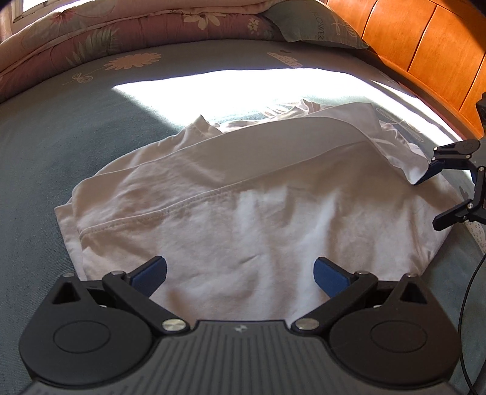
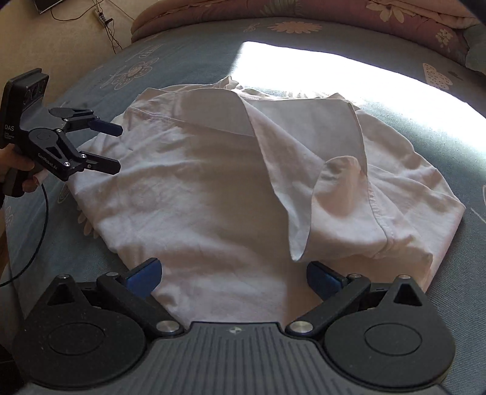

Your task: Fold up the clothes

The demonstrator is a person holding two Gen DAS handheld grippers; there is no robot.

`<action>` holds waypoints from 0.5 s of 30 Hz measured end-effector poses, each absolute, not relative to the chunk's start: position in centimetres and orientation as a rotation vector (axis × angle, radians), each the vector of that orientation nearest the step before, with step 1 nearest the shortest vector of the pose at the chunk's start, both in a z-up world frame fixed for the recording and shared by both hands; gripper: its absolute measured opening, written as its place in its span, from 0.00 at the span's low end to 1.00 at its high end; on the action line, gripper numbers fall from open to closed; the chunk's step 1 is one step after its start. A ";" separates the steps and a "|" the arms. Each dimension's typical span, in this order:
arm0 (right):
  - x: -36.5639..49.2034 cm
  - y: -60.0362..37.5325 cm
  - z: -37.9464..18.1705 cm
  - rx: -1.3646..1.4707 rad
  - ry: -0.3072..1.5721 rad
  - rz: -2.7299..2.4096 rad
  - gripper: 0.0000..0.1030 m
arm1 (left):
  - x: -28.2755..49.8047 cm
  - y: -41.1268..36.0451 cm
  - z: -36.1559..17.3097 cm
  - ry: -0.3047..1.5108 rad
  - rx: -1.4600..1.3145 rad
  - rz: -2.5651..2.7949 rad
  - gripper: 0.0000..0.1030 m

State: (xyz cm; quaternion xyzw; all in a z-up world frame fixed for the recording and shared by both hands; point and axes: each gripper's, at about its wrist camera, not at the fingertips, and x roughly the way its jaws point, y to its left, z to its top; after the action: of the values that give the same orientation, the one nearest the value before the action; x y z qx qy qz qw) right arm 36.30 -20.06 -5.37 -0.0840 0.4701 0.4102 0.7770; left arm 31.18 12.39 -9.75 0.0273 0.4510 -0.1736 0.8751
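A white T-shirt lies partly folded on the blue bed, one side flap laid over the middle; it also shows in the right wrist view. My left gripper is open over the shirt's near edge and holds nothing; it shows in the right wrist view at the shirt's left edge. My right gripper is open, and the loose tip of the folded flap hangs just in front of its right finger. In the left wrist view the right gripper is at the shirt's right edge, open.
The blue flowered bedsheet has a bright sun patch beyond the shirt. A pink flowered quilt and a pillow lie at the back. An orange wooden headboard runs along the right. A cable trails from the left gripper.
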 end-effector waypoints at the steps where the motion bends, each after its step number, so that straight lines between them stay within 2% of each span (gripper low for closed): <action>1: 37.0 -20.6 -5.0 -0.146 0.974 0.879 1.00 | 31.3 12.5 -9.7 0.939 0.046 -0.356 0.99; 3: 39.1 -22.0 -4.1 -0.071 0.868 0.781 1.00 | 31.5 12.8 -9.6 0.935 0.024 -0.344 0.99; 8: 42.2 -25.9 -3.6 0.155 0.849 0.675 1.00 | 31.4 13.0 -9.2 0.910 0.002 -0.355 0.99; 15: 38.9 -25.3 -6.2 0.080 0.916 0.751 1.00 | 31.0 11.9 -10.6 0.930 0.061 -0.369 0.99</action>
State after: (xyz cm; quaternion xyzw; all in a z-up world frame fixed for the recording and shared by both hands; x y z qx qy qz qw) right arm 38.86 -25.33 -6.21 0.0378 0.4317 0.3537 0.8289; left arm 31.02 11.93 -10.65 0.0293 0.4456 -0.1767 0.8771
